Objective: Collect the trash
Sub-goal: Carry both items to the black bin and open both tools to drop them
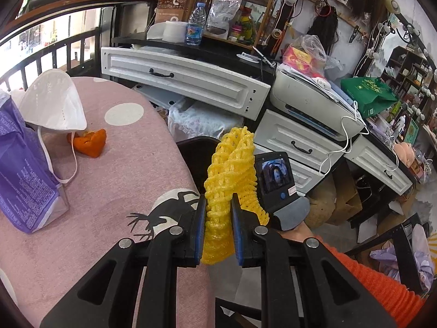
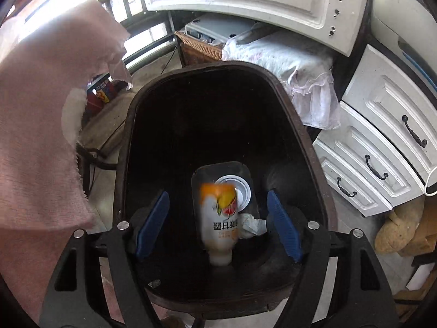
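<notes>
- Left gripper (image 1: 218,235) pinches a yellow foam fruit net (image 1: 229,183) between its blue pads, past the edge of the pink dotted tablecloth (image 1: 114,175).
- On that cloth, from left to right, lie a purple printed plastic packet (image 1: 21,172), a white folded face mask (image 1: 54,104) and a piece of orange peel (image 1: 91,145) just beside the mask's strap.
- Beyond the net shows the rim of the dark oval trash bin (image 1: 191,150); to its right are the other gripper's small screen (image 1: 274,175) and an orange knitted sleeve (image 1: 377,281).
- Right gripper (image 2: 218,229) hangs over the same dark bin (image 2: 218,125) with jaws spread wide, touching nothing.
- Between the pads, blurred, a white plastic drink bottle with an orange label (image 2: 218,218) is inside the bin, above a clear lidded cup (image 2: 235,183) and crumpled white paper (image 2: 252,225).
- White drawers (image 2: 382,153) stand right of the bin.
</notes>
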### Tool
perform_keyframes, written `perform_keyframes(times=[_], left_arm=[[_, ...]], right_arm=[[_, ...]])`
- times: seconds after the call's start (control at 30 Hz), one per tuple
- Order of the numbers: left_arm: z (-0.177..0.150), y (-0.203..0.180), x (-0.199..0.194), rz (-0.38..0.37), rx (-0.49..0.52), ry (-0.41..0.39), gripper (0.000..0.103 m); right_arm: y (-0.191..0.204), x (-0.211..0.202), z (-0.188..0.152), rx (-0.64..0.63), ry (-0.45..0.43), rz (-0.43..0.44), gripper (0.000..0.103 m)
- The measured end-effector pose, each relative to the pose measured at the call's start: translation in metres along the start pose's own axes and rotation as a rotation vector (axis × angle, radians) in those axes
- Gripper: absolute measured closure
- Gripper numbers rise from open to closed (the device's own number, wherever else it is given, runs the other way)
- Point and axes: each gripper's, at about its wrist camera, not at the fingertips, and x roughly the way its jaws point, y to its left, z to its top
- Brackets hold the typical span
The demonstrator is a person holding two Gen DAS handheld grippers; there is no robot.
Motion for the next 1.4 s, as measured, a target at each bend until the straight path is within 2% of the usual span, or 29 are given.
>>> perform_keyframes(times=[0.27, 0.53, 0.67, 0.83, 0.93, 1.1, 1.13, 1.2, 1.27, 1.4], left_arm=[[0.009, -0.021, 0.046, 0.023, 0.038, 0.074, 0.085], [0.013, -0.048, 0.105, 0.035, 0.072, 0.166, 0.085], [0.012, -0.048, 0.134, 0.057, 0.042, 0.224, 0.085], [0.009, -0.048, 0.169, 0.129, 0.038, 0.285, 0.086], [0.007, -0.044, 0.186, 0.135, 0.006, 0.325, 0.085], [0.000, -0.047, 0.200, 0.161, 0.034, 0.344, 0.085], [-0.001, -0.047, 0.202, 0.160, 0.034, 0.344, 0.084], [-0.001, -0.048, 0.205, 0.156, 0.035, 0.348, 0.074], [-0.001, -0.049, 0.205, 0.160, 0.041, 0.342, 0.044], [0.005, -0.055, 0.195, 0.131, 0.031, 0.295, 0.036]], right_arm=[[-0.042, -0.057, -0.019, 0.063, -0.116, -0.044, 0.025], [-0.086, -0.106, -0.051, 0.104, -0.162, -0.146, 0.025], [-0.099, -0.120, -0.068, 0.115, -0.172, -0.148, 0.024], [-0.107, -0.131, -0.082, 0.142, -0.181, -0.138, 0.024], [-0.109, -0.136, -0.089, 0.156, -0.184, -0.133, 0.024], [-0.115, -0.138, -0.097, 0.174, -0.179, -0.127, 0.024], [-0.116, -0.138, -0.100, 0.180, -0.179, -0.125, 0.024], [-0.118, -0.138, -0.102, 0.190, -0.174, -0.119, 0.024], [-0.120, -0.138, -0.104, 0.195, -0.172, -0.122, 0.024], [-0.121, -0.142, -0.108, 0.203, -0.185, -0.138, 0.024]])
